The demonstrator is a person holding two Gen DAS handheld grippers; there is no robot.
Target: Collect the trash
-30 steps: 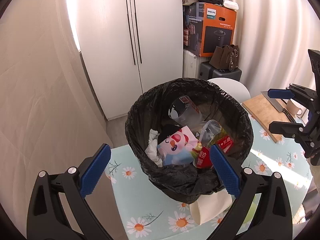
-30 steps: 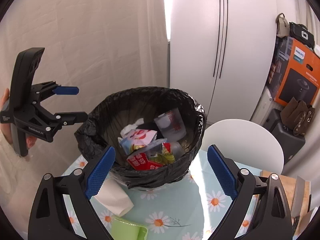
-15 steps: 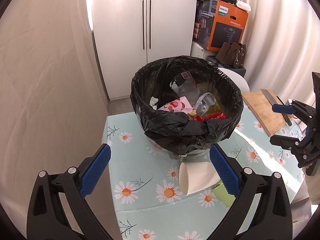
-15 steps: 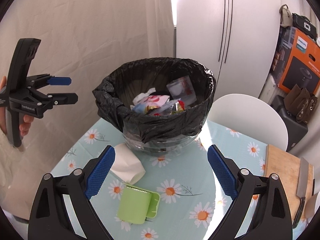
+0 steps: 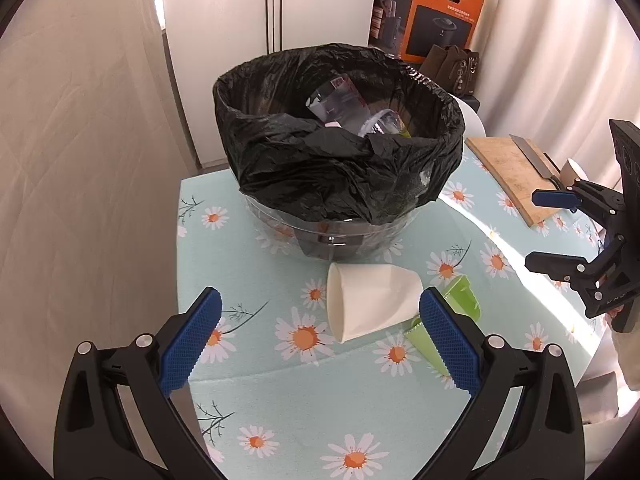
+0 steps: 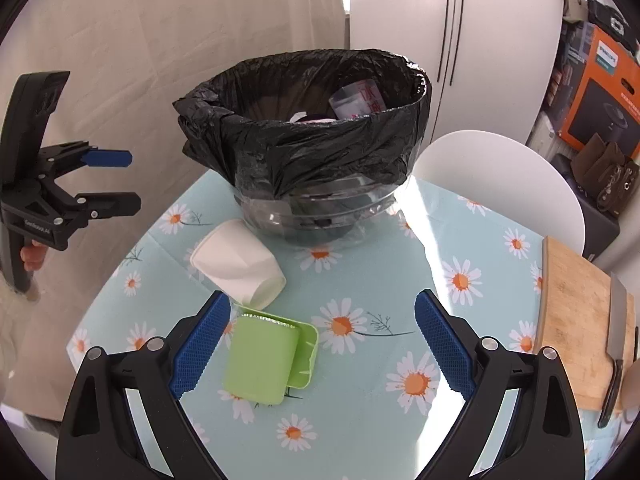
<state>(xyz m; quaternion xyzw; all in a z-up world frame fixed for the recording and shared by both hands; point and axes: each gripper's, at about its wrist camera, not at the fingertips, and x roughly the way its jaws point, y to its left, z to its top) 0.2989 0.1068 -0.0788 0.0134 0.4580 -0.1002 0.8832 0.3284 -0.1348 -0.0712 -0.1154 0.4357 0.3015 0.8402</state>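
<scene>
Both grippers, left [image 5: 318, 336] and right [image 6: 322, 342], hover with jaws wide apart and empty above a white cup [image 5: 370, 304] lying touching a green carton [image 6: 266, 358], just before the bin [image 5: 340, 152].

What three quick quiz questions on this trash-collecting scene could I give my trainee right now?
1. True or false: the white paper cup stands upright.
2. Which lies nearer the bin: the white cup or the green container?
3. Is either the left tool or the right tool holding anything?

Key: 1. False, it lies on its side. 2. The white cup. 3. No, both are open and empty.
</scene>
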